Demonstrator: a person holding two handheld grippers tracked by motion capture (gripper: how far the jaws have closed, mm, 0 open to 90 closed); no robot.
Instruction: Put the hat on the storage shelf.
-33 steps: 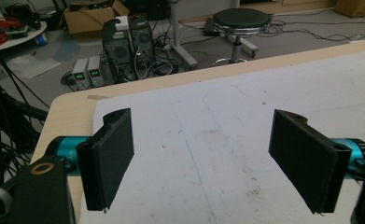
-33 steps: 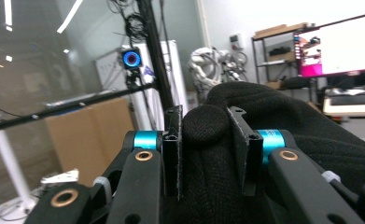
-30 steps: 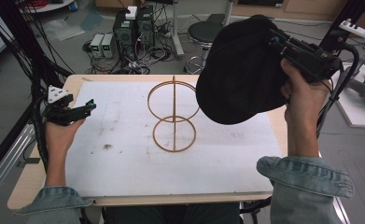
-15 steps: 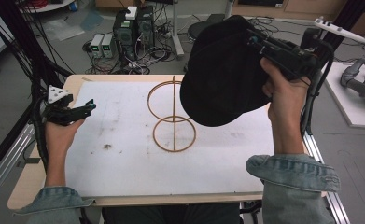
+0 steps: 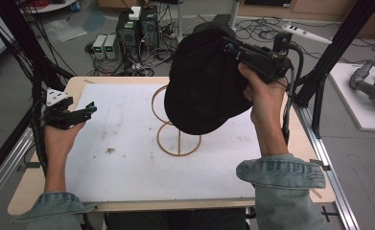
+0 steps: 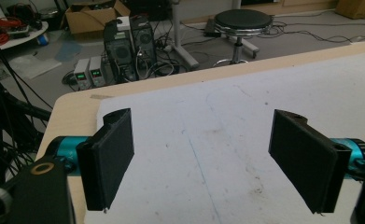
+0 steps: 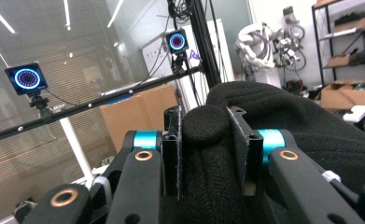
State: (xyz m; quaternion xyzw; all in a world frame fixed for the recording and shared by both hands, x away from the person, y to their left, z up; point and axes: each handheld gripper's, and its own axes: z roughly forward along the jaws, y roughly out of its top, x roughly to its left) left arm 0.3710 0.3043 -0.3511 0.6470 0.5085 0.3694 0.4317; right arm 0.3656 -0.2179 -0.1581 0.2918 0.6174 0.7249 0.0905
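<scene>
Right gripper [image 5: 233, 50]: held raised above the far right part of the worktop [image 5: 127, 177], jaws closed on a fold of a black hat [image 5: 204, 91]. In the right gripper view the two jaws pinch a bunched ridge of dark knit fabric [image 7: 206, 130] between them; the rest of the hat spreads to the right of and below the jaws.

Hat: hangs from the right gripper, to its left and below it in the high view, clear of the worktop. It covers the upper part of a wire stand [image 5: 175, 139].

Stand: thin tan wire, a round base ring lying on the white sheet [image 5: 127, 143], an upright rod and an upper loop partly hidden behind the hat. It sits below and left of the right gripper.

Left gripper [image 5: 82, 112]: held low at the left edge of the worktop, well apart from hat and stand. Jaws wide apart, nothing between them; in the left gripper view bare white sheet [image 6: 227, 140] lies between the pads [image 6: 110, 156].

Beyond the worktop, ahead of the left gripper: power supplies [image 6: 89, 72], a stool [image 6: 243, 21], cables on the floor.
</scene>
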